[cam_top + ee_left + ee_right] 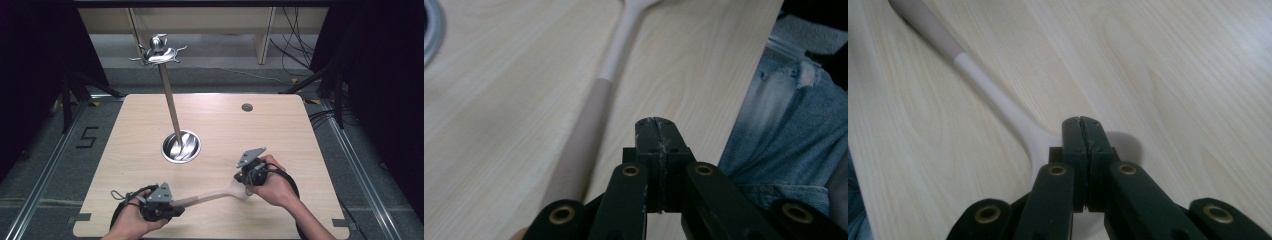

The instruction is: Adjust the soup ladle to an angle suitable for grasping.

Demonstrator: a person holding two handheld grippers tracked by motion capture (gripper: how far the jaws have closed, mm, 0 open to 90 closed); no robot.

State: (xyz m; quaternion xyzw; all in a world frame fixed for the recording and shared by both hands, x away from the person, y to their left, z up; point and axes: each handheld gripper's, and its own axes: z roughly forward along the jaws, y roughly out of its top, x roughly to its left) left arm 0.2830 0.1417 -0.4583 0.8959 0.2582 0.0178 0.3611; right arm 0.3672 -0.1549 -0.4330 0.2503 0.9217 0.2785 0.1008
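Though it lies flat on the surface (pixel 280 130), the spoon (pixel 212 196) stretches between the two grippers, its brown handle end beside the left gripper (pixel 162 209) and its pale bowl end under the right gripper (pixel 248 181). Seen from the left gripper view, the left fingers (pixel 647 145) are pressed together on nothing, and the handle (pixel 583 145) runs past just to their left. Seen from the right gripper view, the right fingers (pixel 1073 142) are likewise pressed together, with the bowl (pixel 1048 145) right beneath their tips; whether they touch it I cannot tell. Judging by its look, the spoon is light and stiff, perhaps smooth plastic or silicone with a matte handle, so it should not bend or break but could skid on the wood. The thick brown handle seems the best place to pinch, across its width, since the thin pale neck and shallow bowl offer less to grip. Beyond the fingers stand a steel bowl (pixel 181 146) and a tall stand (pixel 161 52).
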